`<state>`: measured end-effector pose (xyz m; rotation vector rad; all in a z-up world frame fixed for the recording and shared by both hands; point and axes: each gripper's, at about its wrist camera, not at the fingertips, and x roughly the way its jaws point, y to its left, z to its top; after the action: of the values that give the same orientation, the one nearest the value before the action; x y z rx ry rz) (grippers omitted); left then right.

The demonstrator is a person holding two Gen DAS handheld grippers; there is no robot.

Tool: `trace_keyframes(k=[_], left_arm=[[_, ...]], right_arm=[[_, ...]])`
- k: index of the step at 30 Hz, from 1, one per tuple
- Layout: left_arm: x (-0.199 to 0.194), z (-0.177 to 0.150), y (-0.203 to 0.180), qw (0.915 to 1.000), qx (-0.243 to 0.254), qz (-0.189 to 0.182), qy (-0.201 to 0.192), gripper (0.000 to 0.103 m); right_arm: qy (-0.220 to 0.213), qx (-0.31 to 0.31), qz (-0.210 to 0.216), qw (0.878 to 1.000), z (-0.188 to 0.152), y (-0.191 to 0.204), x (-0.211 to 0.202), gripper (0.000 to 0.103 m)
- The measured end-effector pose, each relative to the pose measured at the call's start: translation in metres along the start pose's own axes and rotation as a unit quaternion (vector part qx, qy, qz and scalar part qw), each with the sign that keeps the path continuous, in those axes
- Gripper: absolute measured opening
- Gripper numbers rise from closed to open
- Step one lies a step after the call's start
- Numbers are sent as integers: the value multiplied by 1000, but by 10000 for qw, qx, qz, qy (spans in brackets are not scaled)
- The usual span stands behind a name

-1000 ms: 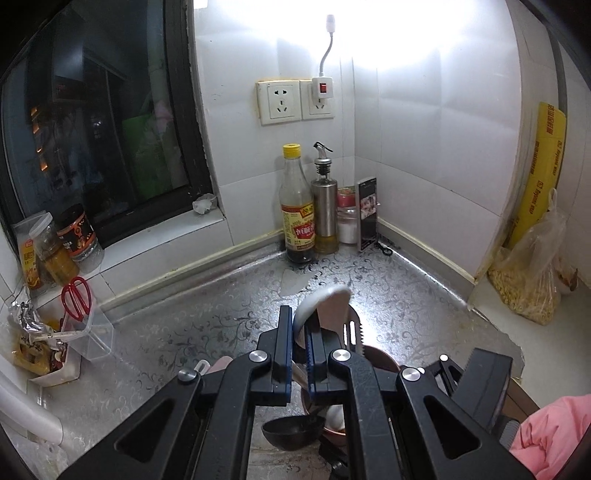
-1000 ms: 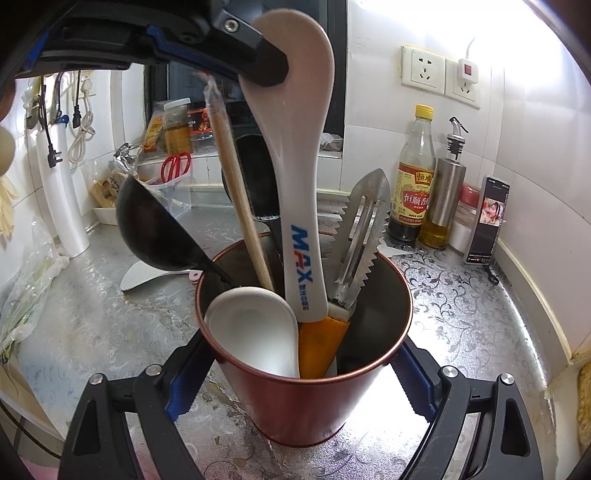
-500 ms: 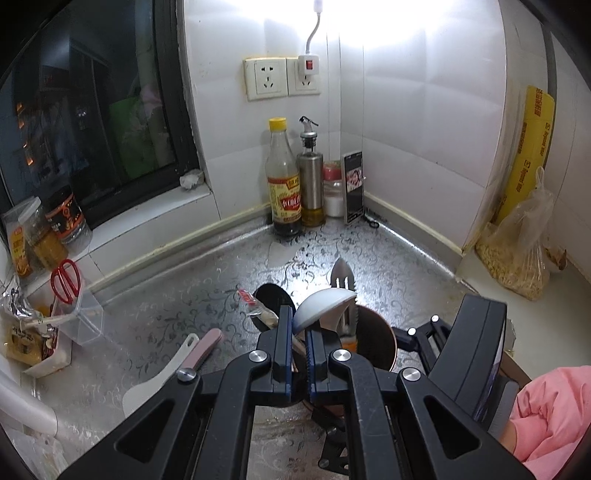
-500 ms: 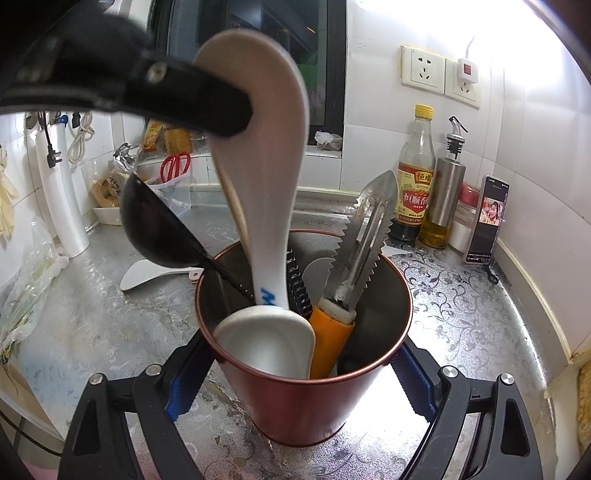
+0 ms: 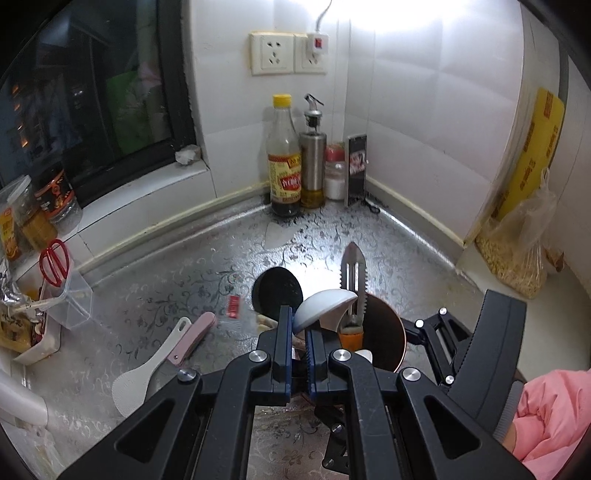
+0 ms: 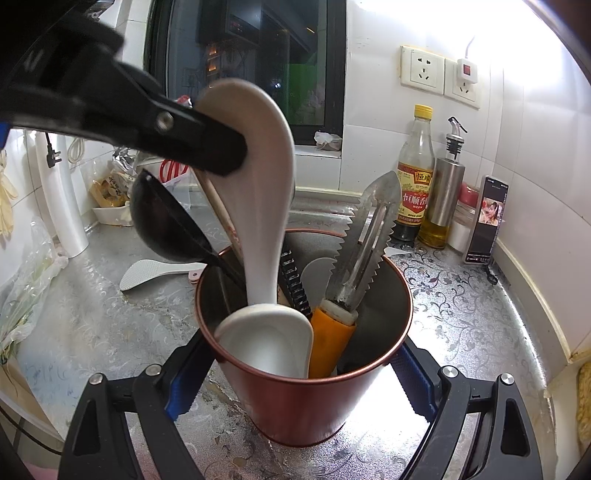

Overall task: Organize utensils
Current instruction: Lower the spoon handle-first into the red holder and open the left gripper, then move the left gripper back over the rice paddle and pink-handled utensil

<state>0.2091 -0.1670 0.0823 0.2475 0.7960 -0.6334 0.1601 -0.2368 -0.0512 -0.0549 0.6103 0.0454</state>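
the red utensil cup [image 6: 306, 387] stands on the patterned steel counter [image 6: 461, 295], clamped at its sides by the right gripper [image 6: 295, 391]. the left gripper [image 5: 299, 332] pinches the white spoon [image 6: 258, 192] by its handle, its bowl resting down inside the cup beside the serrated peeler [image 6: 365, 240].

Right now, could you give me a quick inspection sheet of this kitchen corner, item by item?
Surface: patterned metal counter, glare near the corner.
Job's things: red cup holds a white ladle, black ladle, serrated peeler with orange handle, and a white spoon. White rice paddle and a pink-handled tool lie on the counter.
Clutter: sauce bottle, oil dispenser, phone, red scissors, bagged food.
Grippers: left gripper shut on the white spoon; right gripper clamps the red cup.
Cables: white cord above the wall socket.
Surroundings: white tiles, dark window.
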Motion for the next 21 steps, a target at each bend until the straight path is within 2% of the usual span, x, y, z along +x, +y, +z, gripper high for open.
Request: trace_keyframes(k=[7,13,17,21], left_arm=[[1,0,4,9997,-129,-174,89,7],[-9,1,8,9988,-285,-406,45,13],[-18,2,8,9982,-304,-502,-74,27],[-25,4,10,9984,-300,-438,-179,28]], right_arm=[[-2,-26,3,10000,0,1,-1,91],[-3,-22,1,10000,0,2,-2,91],[-1,-21,-2,10000,0,2,-2,91],[1,-24,-5,10000,1,3,-1,91]])
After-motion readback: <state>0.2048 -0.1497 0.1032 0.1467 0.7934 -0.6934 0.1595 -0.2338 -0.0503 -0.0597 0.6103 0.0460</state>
